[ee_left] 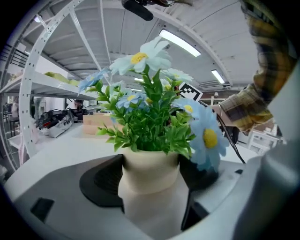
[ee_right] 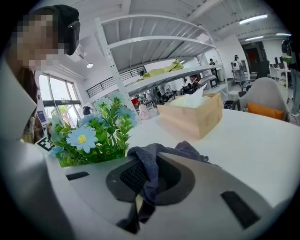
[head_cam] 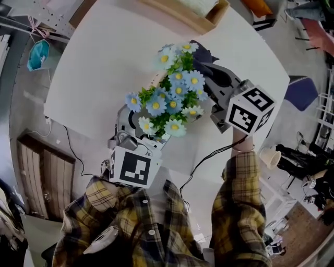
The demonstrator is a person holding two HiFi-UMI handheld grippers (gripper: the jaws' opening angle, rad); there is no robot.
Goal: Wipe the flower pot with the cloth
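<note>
A cream flower pot [ee_left: 149, 176] full of blue daisies and green leaves [head_cam: 169, 96] sits clamped between the jaws of my left gripper [ee_left: 150, 187], held above the white table [head_cam: 99, 68]. In the head view the plant hides most of the pot, and the left gripper [head_cam: 136, 130] is below the blooms. My right gripper [ee_right: 147, 180] is shut on a dark blue-grey cloth [ee_right: 152, 161], which bunches over its jaws. In the head view the right gripper [head_cam: 213, 78] and the cloth [head_cam: 204, 56] are at the plant's upper right side. Whether the cloth touches the pot is hidden.
A wooden box [ee_right: 192, 115] holding pale fabric stands at the table's far edge [head_cam: 193, 13]. White shelving [ee_right: 154, 42] rises behind it. A cable [head_cam: 201, 164] trails from the right gripper across the table's near side. A paper cup [head_cam: 270, 156] stands off to the right.
</note>
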